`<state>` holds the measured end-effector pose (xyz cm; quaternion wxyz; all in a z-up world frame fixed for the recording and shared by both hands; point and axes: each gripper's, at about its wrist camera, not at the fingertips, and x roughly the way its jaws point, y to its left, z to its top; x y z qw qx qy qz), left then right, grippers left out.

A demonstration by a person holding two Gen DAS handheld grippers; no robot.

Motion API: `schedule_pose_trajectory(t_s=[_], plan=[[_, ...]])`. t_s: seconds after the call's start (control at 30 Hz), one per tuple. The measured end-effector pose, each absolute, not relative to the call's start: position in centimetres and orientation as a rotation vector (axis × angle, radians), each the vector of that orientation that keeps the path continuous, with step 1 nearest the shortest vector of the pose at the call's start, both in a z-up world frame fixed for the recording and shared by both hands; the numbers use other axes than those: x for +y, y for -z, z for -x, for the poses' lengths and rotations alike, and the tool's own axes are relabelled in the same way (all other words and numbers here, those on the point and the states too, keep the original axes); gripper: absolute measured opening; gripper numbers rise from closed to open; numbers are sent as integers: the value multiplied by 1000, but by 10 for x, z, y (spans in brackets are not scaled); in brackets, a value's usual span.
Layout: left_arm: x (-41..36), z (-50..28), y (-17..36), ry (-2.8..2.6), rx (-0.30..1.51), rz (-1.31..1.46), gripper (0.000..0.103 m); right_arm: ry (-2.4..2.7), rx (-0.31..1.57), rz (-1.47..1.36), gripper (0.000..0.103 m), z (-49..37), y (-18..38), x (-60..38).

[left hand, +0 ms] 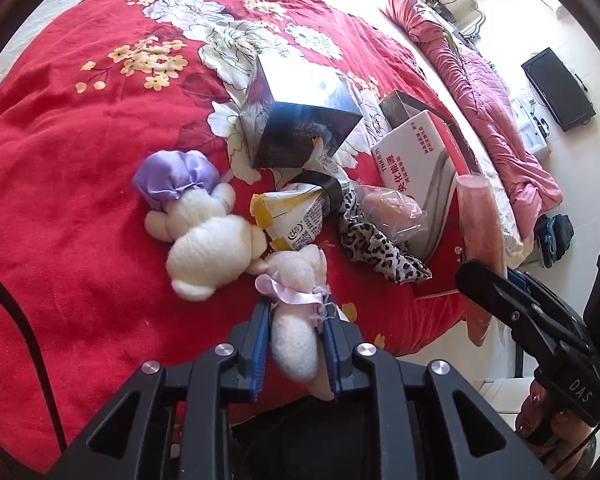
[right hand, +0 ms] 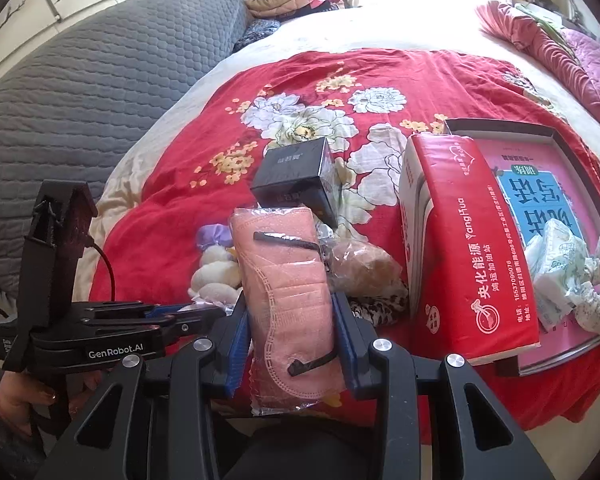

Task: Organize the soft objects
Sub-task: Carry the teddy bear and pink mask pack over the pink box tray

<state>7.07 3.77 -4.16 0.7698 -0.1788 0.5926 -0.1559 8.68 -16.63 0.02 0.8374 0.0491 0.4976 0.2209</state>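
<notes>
Left gripper point(left hand: 294, 344) clamped narrow on small white plush toy with lilac ribbon point(left hand: 296, 320), pinched at body so limp toy hung clear of red floral bedspread point(left hand: 60, 200). Right gripper point(right hand: 292, 340) held clear-wrapped pack of pink face masks point(right hand: 284, 280) part-closed across its width, pack upright above pile. Larger white plush bear with purple satin cap point(left hand: 196, 232), leopard-print cloth point(left hand: 376, 248), yellow-white packet point(left hand: 288, 216) lay close together on bedspread. Shallow grey tray point(right hand: 460, 124) beside, holding red tissue box point(right hand: 460, 240), probably sorting destination.
</notes>
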Motion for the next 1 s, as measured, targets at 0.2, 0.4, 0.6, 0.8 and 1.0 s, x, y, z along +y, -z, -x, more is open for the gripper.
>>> schedule_pose_trajectory(t_s=[0.2,0.4,0.6,0.8,1.0], plan=[[24,-75,57,360,1323,409,33,-460,1051,-119,39,-87,0,-171],[12,-74,58,333,1333,347,26,-453,1042,-133,39,-88,-2,-177],[3,-70,38,339,1300,304,26,-443,1018,-131,39,-86,-10,-183],[-4,-66,13,359,1260,287,26,-428,986,-154,39,-83,-22,-195],[-8,-63,-16,381,1199,280,26,-415,950,-179,39,-80,-34,-208]])
